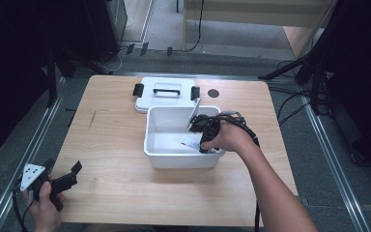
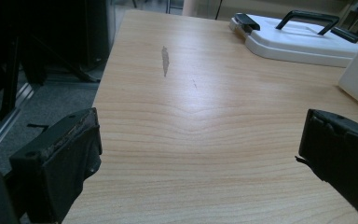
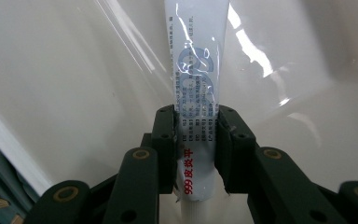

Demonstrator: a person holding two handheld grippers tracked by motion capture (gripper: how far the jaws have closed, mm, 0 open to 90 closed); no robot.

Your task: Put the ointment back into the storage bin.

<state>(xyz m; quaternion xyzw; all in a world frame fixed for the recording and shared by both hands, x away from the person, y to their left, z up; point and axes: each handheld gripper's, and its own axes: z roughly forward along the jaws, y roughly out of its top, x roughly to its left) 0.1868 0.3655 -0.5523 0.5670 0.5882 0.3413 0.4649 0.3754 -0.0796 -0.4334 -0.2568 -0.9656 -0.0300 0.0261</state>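
Note:
A white ointment tube (image 3: 198, 70) with blue and red print stands between the jaws of my right gripper (image 3: 196, 135), which is shut on its lower end. In the high view that gripper (image 1: 204, 130) reaches into the open white plastic bin (image 1: 154, 151) at the table's middle, and the tube (image 1: 195, 110) leans up against the bin's far wall. A small white item with red print (image 1: 191, 142) lies on the bin floor. My left gripper (image 1: 64, 167) rests at the table's near left corner, open and holding nothing. Its jaws (image 2: 198, 149) stand wide apart over bare wood.
The bin's white lid (image 1: 166, 94), with a black handle and black latches, lies flat just behind the bin and appears as the lid (image 2: 298, 39) in the left gripper view. A dark round hole (image 1: 213, 93) marks the table's far side. Stand legs and cables surround the table.

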